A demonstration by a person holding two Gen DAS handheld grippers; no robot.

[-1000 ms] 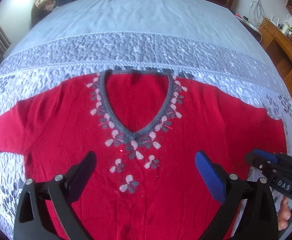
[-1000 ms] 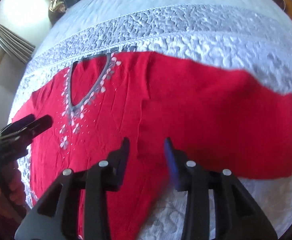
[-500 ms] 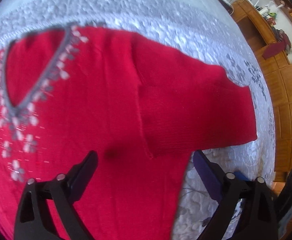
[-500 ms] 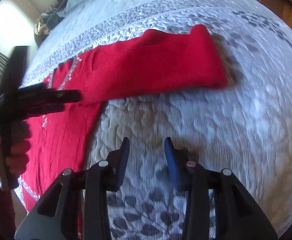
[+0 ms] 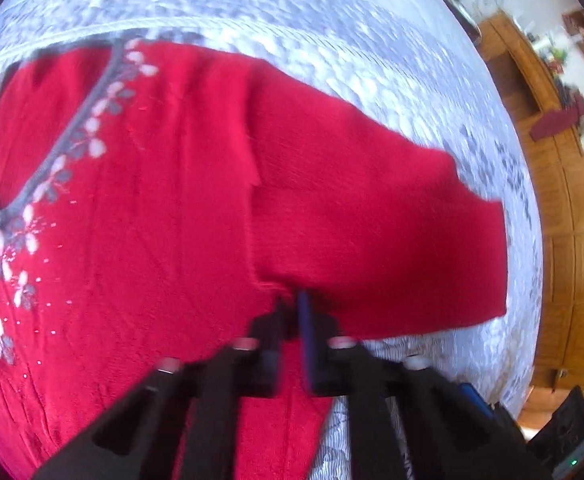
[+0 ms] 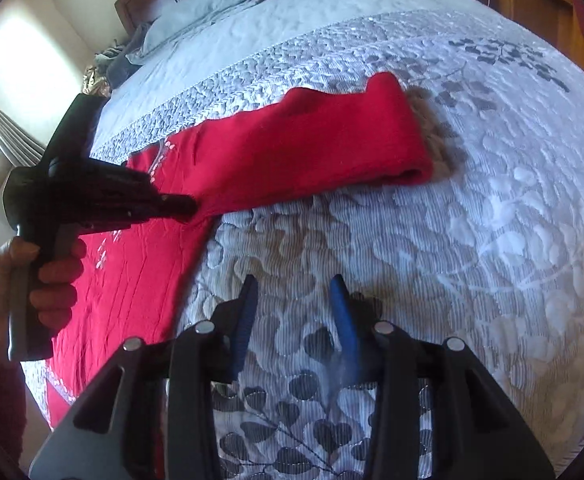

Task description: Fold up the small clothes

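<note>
A red sweater (image 5: pixel 152 220) with a grey V-neck and pale flower trim lies flat on the bed. Its right sleeve (image 5: pixel 371 224) stretches out to the right. My left gripper (image 5: pixel 290 312) is closed at the underarm, where sleeve meets body, and pinches the red knit there. In the right wrist view the same gripper (image 6: pixel 180 206) touches the sweater (image 6: pixel 292 152) at that spot. My right gripper (image 6: pixel 293 300) is open and empty over the bedspread, below the sleeve and apart from it.
The bed carries a grey-white quilted spread (image 6: pixel 471 240) with leaf patterns. Pillows (image 6: pixel 208 4) and a dark heap lie at the headboard. A wooden cabinet (image 5: pixel 567 208) stands to the right of the bed.
My left gripper has moved right along the sweater and shut at the underarm. My right gripper has swung off the sweater to the bare spread beside the sleeve.
</note>
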